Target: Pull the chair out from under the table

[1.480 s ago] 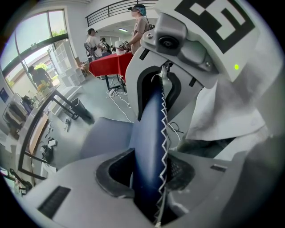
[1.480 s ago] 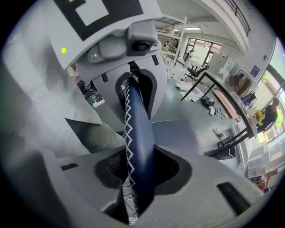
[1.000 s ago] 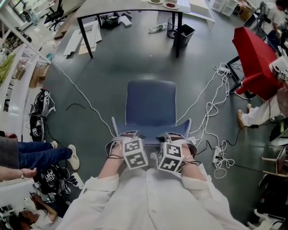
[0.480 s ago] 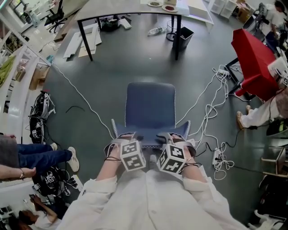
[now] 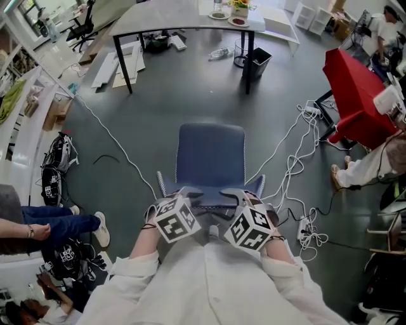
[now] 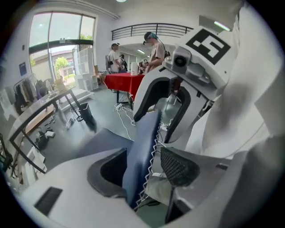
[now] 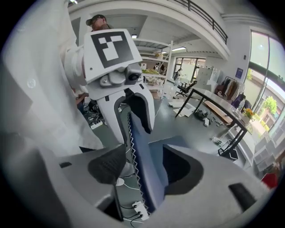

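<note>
The blue chair point(image 5: 211, 159) stands out on the grey floor, well clear of the grey table point(image 5: 184, 16) at the far top. Both grippers hover at the top of its backrest point(image 5: 212, 198). My left gripper point(image 5: 184, 195) is open; its jaws have just been opening. The backrest edge point(image 6: 142, 151) still runs between its pads point(image 6: 178, 167), with a gap. My right gripper point(image 5: 238, 195) is open too, jaws just opening, and straddles the backrest edge point(image 7: 144, 164) without pressing on it. Each gripper view shows the other gripper on the same edge.
A black bin point(image 5: 257, 54) stands by the table leg. White cables point(image 5: 298, 165) and a power strip point(image 5: 306, 222) trail on the floor right of the chair. A red-covered stand point(image 5: 355, 95) and a seated person point(image 5: 368, 165) are right; legs point(image 5: 57, 222) and bags point(image 5: 57, 159) left.
Both grippers have let go of the backrest, lifted a little and tilted, their marker cubes spreading apart. The chair has stayed where it was.
</note>
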A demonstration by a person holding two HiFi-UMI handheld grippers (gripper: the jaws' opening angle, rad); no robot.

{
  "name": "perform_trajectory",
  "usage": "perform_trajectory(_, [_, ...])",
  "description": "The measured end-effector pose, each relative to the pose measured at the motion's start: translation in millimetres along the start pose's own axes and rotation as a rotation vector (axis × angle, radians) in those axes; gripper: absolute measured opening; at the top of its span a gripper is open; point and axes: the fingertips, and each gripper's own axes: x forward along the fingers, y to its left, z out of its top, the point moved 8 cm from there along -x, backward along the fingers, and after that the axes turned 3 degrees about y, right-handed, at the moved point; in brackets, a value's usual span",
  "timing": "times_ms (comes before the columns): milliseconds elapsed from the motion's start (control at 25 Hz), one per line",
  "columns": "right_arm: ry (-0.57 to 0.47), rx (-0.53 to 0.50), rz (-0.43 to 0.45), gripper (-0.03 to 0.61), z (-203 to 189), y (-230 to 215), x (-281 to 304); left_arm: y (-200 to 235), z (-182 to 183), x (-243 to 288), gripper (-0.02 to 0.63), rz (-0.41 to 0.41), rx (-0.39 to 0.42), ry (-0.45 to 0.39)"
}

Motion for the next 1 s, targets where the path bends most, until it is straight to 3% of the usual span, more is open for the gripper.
perform_trajectory(240, [-0.136, 0.039, -0.099, 0.233, 6, -8, -42, 2, 15, -34, 0.238, 0.072, -0.099, -0.192])
perform_trajectory(440, [-0.366, 0.161, -0.167, 0.216, 17, -16, -83, 0, 35, -71, 0.235, 0.081, -0.217, -0.447])
perform_trajectory(560, [-0.460, 0.194, -0.230, 0.166, 22, -19, -103, 3, 41, -92, 0.204, 0.165, -0.265, -0.585])
perform_trajectory(720, [-0.594, 0.277, -0.288, 0.107, 24, -19, -121, 1, 48, -112, 0.140, 0.274, -0.288, -0.697])
perform_trajectory(1000, [-0.675, 0.308, -0.312, 0.032, 23, -18, -136, -9, 60, -127, 0.046, 0.326, -0.283, -0.820])
